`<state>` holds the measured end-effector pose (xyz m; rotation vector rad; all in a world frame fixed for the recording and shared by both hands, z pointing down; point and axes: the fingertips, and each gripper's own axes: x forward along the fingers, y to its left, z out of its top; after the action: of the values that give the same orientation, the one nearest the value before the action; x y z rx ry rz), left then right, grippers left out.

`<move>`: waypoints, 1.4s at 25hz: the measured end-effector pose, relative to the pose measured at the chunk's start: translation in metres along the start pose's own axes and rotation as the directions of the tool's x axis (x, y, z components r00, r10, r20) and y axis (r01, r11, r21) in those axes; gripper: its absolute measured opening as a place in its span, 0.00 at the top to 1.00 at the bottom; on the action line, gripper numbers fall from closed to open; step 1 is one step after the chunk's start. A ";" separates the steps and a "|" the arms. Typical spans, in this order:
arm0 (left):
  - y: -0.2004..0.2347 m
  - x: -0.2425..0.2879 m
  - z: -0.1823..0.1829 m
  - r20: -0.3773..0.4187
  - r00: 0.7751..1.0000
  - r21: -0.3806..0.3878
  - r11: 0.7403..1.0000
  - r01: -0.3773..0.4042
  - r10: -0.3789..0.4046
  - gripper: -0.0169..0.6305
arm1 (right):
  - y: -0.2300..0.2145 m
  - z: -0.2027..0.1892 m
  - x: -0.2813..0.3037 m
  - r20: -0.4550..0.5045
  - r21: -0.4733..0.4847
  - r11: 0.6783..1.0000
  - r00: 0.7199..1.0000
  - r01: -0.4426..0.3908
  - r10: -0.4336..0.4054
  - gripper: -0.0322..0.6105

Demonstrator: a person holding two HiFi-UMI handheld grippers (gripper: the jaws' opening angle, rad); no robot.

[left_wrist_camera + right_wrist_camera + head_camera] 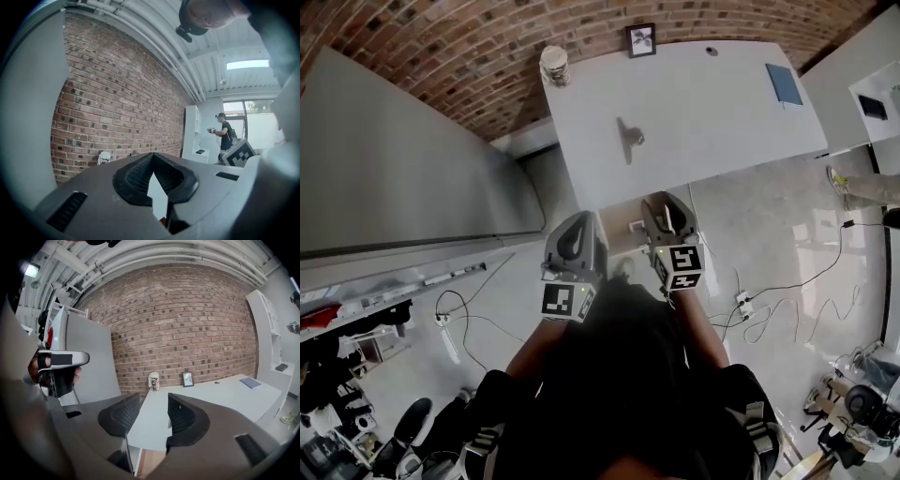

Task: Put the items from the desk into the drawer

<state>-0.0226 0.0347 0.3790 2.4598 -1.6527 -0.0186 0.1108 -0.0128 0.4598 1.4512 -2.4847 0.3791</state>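
**Right gripper facing a white desk, jaws spread and empty**

The right gripper (153, 403) holds its jaws apart with nothing between them; through the gap shows the near end of the white desk (211, 397). At the desk's far edge, straight ahead, a small pale figurine (153, 380) stands just left of a picture frame (187, 378), both against the brick wall (187, 319). A blue notebook (251, 382) lies far right. Left, a hand (33, 370) grips the left gripper (61, 363).

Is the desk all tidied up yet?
Not yet: nothing looks put away. The white ornament, picture frame, blue notebook and grey tool all sit on the desk. The left gripper is shut on nothing, the right gripper open and empty. So everything is left.
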 end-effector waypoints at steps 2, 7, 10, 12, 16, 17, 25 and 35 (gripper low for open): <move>0.005 0.010 -0.001 -0.001 1.000 -0.002 1.000 0.012 -0.012 0.97 | -0.004 -0.003 0.011 -0.016 -0.003 1.000 1.000 0.008 -0.008 0.68; 0.023 0.042 -0.001 -0.018 0.999 -0.010 0.999 0.042 -0.042 0.97 | -0.012 -0.004 0.045 -0.052 0.013 1.000 0.999 0.015 -0.014 0.68; 0.036 0.063 -0.001 -0.021 0.998 -0.024 0.998 0.057 -0.057 0.97 | -0.018 -0.009 0.070 -0.079 0.021 1.000 0.997 0.023 -0.021 0.68; 0.045 0.076 -0.005 -0.030 0.997 -0.031 0.997 0.068 -0.069 0.97 | -0.023 -0.014 0.087 -0.099 0.028 0.999 0.995 0.032 -0.029 0.68; 0.059 0.099 -0.012 -0.069 0.994 -0.056 0.995 0.080 -0.084 0.97 | -0.035 -0.025 0.119 -0.140 0.057 0.997 0.989 0.048 -0.040 0.68; 0.062 0.104 -0.013 -0.078 0.993 -0.065 0.995 0.082 -0.087 0.97 | -0.039 -0.028 0.126 -0.153 0.062 0.997 0.987 0.053 -0.043 0.68; 0.094 0.144 -0.024 -0.105 0.991 -0.095 0.993 0.077 -0.087 0.97 | -0.069 -0.070 0.181 -0.262 0.081 0.992 0.962 0.098 -0.074 0.69; 0.127 0.171 -0.036 -0.140 0.989 -0.117 0.993 0.036 -0.052 0.97 | -0.105 -0.137 0.240 -0.408 0.166 0.972 0.909 0.169 -0.088 0.69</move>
<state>-0.0696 -0.1642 0.4490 2.3535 -1.4956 0.0550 0.0975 -0.2112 0.6786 1.4284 -2.0607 0.8264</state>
